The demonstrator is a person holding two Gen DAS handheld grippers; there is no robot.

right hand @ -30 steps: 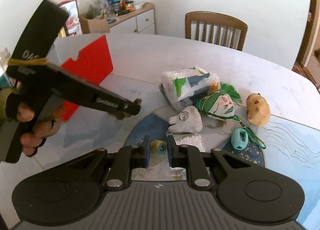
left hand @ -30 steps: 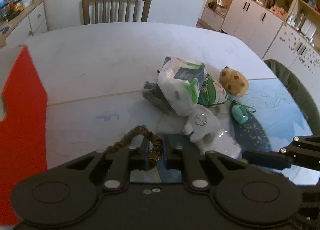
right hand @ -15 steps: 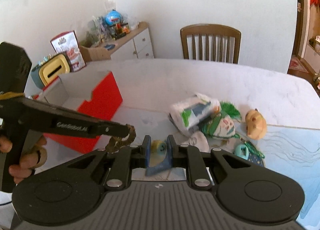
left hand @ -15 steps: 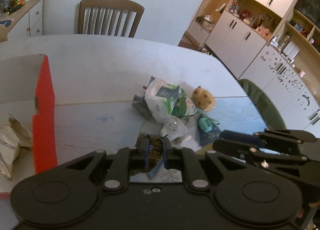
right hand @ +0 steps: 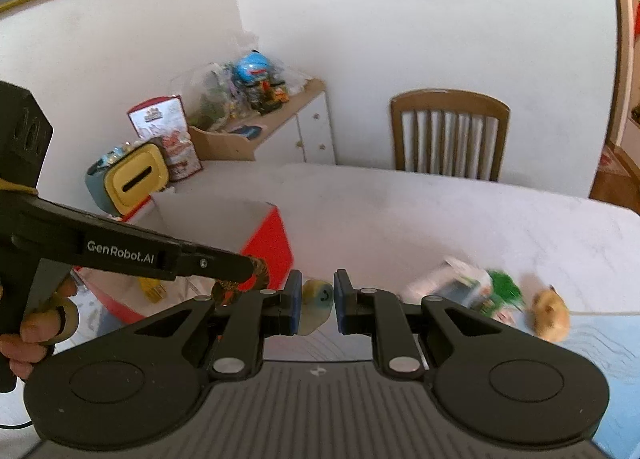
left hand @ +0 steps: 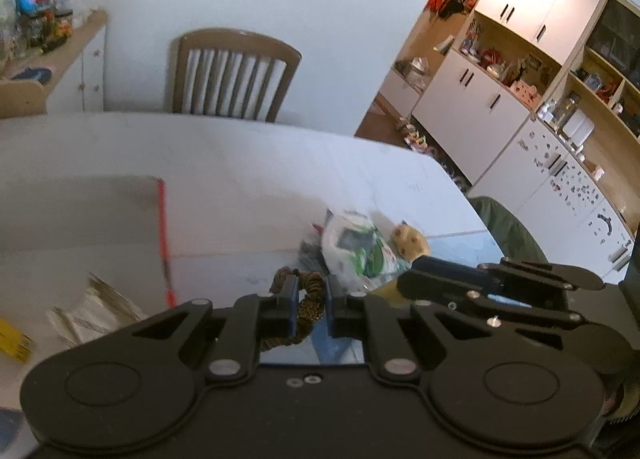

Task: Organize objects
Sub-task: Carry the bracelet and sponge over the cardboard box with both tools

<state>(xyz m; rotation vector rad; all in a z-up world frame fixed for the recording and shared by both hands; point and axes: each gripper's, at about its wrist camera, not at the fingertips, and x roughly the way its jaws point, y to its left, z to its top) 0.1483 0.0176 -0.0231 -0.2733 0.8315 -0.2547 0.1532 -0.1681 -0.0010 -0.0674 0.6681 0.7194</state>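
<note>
Scrunchie [left hand: 306, 301] is sitting clamped in the left gripper [left hand: 307, 305]; the right gripper [right hand: 316, 301] is squeezing a yellow toy [right hand: 317, 305], with the red box [right hand: 267, 243] ahead-left.

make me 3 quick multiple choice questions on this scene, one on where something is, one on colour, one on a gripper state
1. Where is the hamster plush relative to the white plastic bag?
A. on the bag's right, on the table
B. inside the box
C. on the chair

2. What colour is the outer side of the cardboard box?
A. blue
B. red
C. green

3. What is the left gripper doing?
A. open and empty
B. shut on a spoon
C. shut on the brown scrunchie

Answers:
1. A, both wrist views show the plush lying on the table at the right of the bag pile.
2. B, the right wrist view shows a bright red panel on the box.
3. C, the scrunchie sits pinched between the blue pads in the left wrist view.
</note>
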